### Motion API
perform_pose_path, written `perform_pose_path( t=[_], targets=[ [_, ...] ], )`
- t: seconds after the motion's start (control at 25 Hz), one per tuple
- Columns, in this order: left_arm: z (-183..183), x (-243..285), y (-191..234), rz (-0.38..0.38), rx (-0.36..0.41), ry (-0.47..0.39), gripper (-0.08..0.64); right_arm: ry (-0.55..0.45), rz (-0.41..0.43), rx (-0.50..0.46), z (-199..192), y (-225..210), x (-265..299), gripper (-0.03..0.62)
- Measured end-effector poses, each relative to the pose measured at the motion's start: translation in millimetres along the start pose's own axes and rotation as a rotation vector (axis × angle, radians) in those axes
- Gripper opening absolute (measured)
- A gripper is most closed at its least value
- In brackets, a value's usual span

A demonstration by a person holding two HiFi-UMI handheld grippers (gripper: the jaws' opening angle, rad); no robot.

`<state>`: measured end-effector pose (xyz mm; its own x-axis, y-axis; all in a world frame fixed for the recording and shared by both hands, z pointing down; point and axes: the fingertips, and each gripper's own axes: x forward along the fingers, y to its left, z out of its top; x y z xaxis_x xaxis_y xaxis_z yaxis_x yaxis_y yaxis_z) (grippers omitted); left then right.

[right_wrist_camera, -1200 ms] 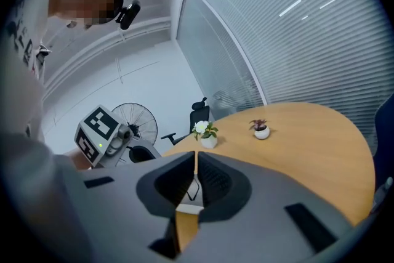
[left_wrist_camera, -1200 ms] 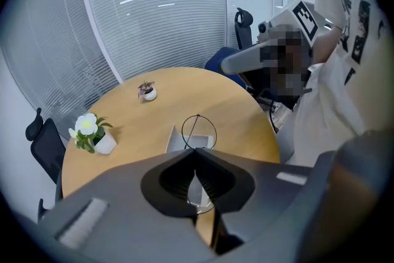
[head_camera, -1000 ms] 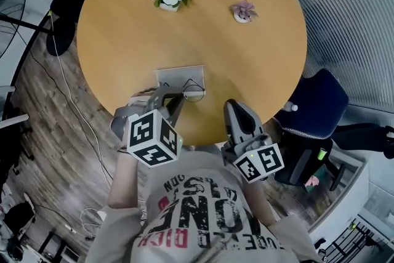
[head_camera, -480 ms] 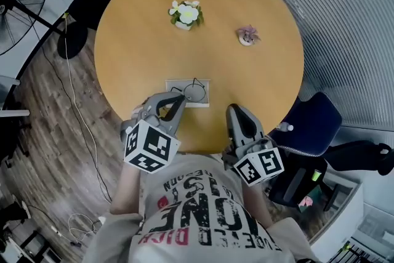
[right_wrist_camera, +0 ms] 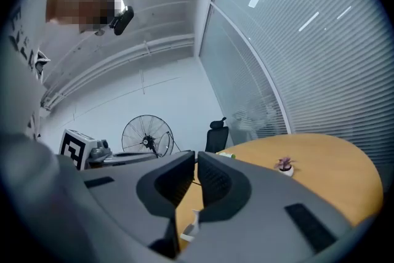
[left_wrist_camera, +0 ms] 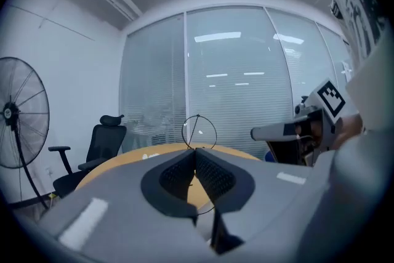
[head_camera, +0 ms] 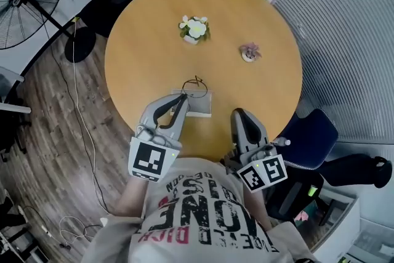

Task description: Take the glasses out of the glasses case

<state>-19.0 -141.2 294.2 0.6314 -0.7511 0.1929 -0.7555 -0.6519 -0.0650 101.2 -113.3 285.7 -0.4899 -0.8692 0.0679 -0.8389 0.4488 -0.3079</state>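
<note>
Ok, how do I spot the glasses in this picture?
Find the big round wooden table, then the flat grey case near the edge closest to the person. The glasses are pinched in the left claw right by that case: thin dark wire with a round ring, nothing like the white flowers and pink plant farther back.

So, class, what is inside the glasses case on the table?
Nothing shows in the visible part of the case; the glasses are out of it, pinched in the left gripper. That gripper covers the case's left end.
</note>
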Motion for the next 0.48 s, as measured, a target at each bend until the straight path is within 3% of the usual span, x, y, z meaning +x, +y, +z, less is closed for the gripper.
perform_pose_path(
  t=[0.16,0.28,0.48],
  targets=[
    [18,-16,6,0.097,-0.130,-0.114,0.018,-0.033,0.015,-0.010,15,5,-3,0.025],
    [28,-31,8,0.167,-0.148,-0.190,0.018,-0.053,0.031,-0.034,27,11,-7,0.025],
    [30,-54,9,0.237,-0.154,-0.204,0.018,-0.066,0.028,-0.129,37,17,-14,0.025]
  ],
)
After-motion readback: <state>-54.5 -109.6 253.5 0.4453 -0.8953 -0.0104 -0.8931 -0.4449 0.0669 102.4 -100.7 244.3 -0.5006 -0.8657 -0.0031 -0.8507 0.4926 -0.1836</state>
